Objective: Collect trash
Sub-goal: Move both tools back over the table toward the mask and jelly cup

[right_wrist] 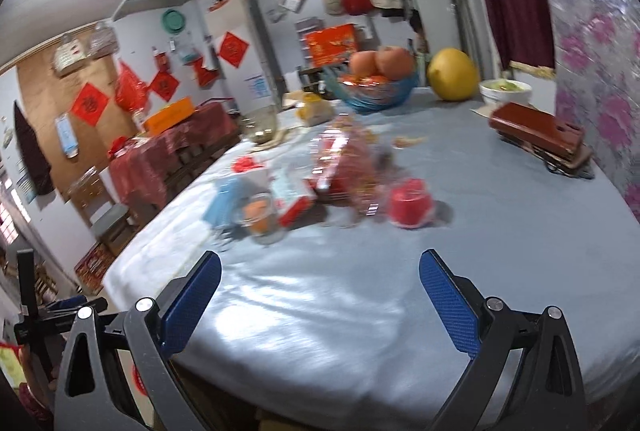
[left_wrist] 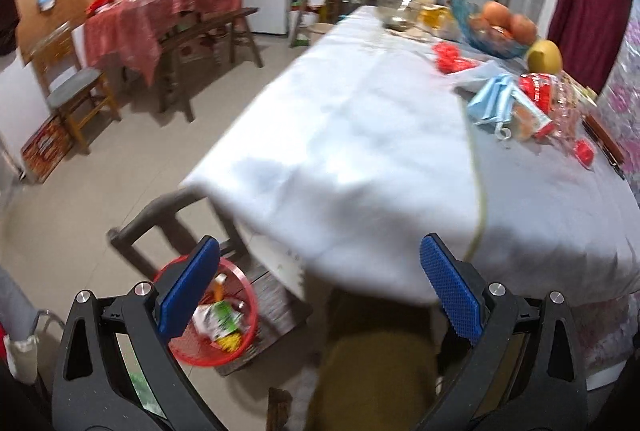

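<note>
Trash lay scattered across the middle of a table (right_wrist: 360, 291) covered with a pale cloth. In the right wrist view, a red cup (right_wrist: 412, 205) sat at the centre of the frame, beside a crumpled clear wrapper with red print (right_wrist: 344, 167). Left of these were a small clear cup with something orange inside (right_wrist: 262, 217) and a blue face mask (right_wrist: 224, 201). The picture was blurred, so finer detail could not be made out.

The right gripper (right_wrist: 320, 305) occupied the bottom of that frame, its two blue pads wide apart and holding nothing, above bare cloth short of the trash.

In the left wrist view, the left gripper (left_wrist: 320, 291) filled the bottom of the frame, pads likewise spread apart and empty. It was over the table's near corner. At lower left, partly behind the left finger, a red basket (left_wrist: 244, 315) sat on a dark wooden bench (left_wrist: 280, 311) next to the table, with packets and wrappers already inside.

At the far end of the table, in the upper right of both views, a blue bowl of oranges (right_wrist: 376, 91) stood beside a large yellow fruit (right_wrist: 452, 73). A dark red box (right_wrist: 536, 129) lay near the right edge, close to a flowered wall.
</note>
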Demonstrator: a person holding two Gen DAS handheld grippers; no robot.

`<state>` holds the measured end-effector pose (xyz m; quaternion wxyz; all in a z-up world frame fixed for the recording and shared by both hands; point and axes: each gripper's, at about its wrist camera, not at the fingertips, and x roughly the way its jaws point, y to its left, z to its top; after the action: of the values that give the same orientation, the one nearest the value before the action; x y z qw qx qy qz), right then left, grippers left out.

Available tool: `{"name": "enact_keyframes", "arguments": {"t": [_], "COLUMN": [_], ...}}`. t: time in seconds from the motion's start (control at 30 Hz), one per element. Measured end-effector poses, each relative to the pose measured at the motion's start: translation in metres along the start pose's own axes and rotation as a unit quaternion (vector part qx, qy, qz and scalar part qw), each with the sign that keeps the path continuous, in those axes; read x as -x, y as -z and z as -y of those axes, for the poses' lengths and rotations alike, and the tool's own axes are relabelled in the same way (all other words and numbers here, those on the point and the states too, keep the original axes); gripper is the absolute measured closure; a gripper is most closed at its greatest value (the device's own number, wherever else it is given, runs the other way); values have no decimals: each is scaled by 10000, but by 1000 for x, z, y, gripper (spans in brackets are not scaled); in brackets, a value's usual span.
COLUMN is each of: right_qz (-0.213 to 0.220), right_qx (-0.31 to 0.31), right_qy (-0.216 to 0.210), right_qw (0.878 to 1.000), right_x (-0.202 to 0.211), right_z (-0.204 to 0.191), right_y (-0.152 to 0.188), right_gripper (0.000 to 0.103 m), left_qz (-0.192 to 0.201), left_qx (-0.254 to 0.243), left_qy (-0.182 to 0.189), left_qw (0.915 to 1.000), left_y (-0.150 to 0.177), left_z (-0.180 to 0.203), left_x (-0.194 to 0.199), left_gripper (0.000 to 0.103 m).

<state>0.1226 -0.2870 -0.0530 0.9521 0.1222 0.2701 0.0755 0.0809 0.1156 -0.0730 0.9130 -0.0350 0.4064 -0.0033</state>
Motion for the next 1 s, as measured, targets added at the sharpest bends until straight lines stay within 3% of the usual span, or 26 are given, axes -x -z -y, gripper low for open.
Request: {"name": "enact_keyframes", "arguments": {"t": [0.23,0.5,1.0], "right_qz": [-68,8,-113], "right_qx": [-222,-7,300], "right_qy": [290,741,940], "right_qw": [9993,9973,9951], "right_x": [-25,-43,-85], "right_z": [43,59,60], "right_y": [-4,-22,-42], "right_gripper": [6,6,6], "left_qz": [57,13,-188], "left_qx": [-470,-763,-869], "left_qy": [276,639,797], "left_qw": [9985,9950,9928], "left_y": [-42,-78,-135], "left_z": [66,123,168], "left_x": [-30,-61,-122], "left_gripper": [7,7,7]}}
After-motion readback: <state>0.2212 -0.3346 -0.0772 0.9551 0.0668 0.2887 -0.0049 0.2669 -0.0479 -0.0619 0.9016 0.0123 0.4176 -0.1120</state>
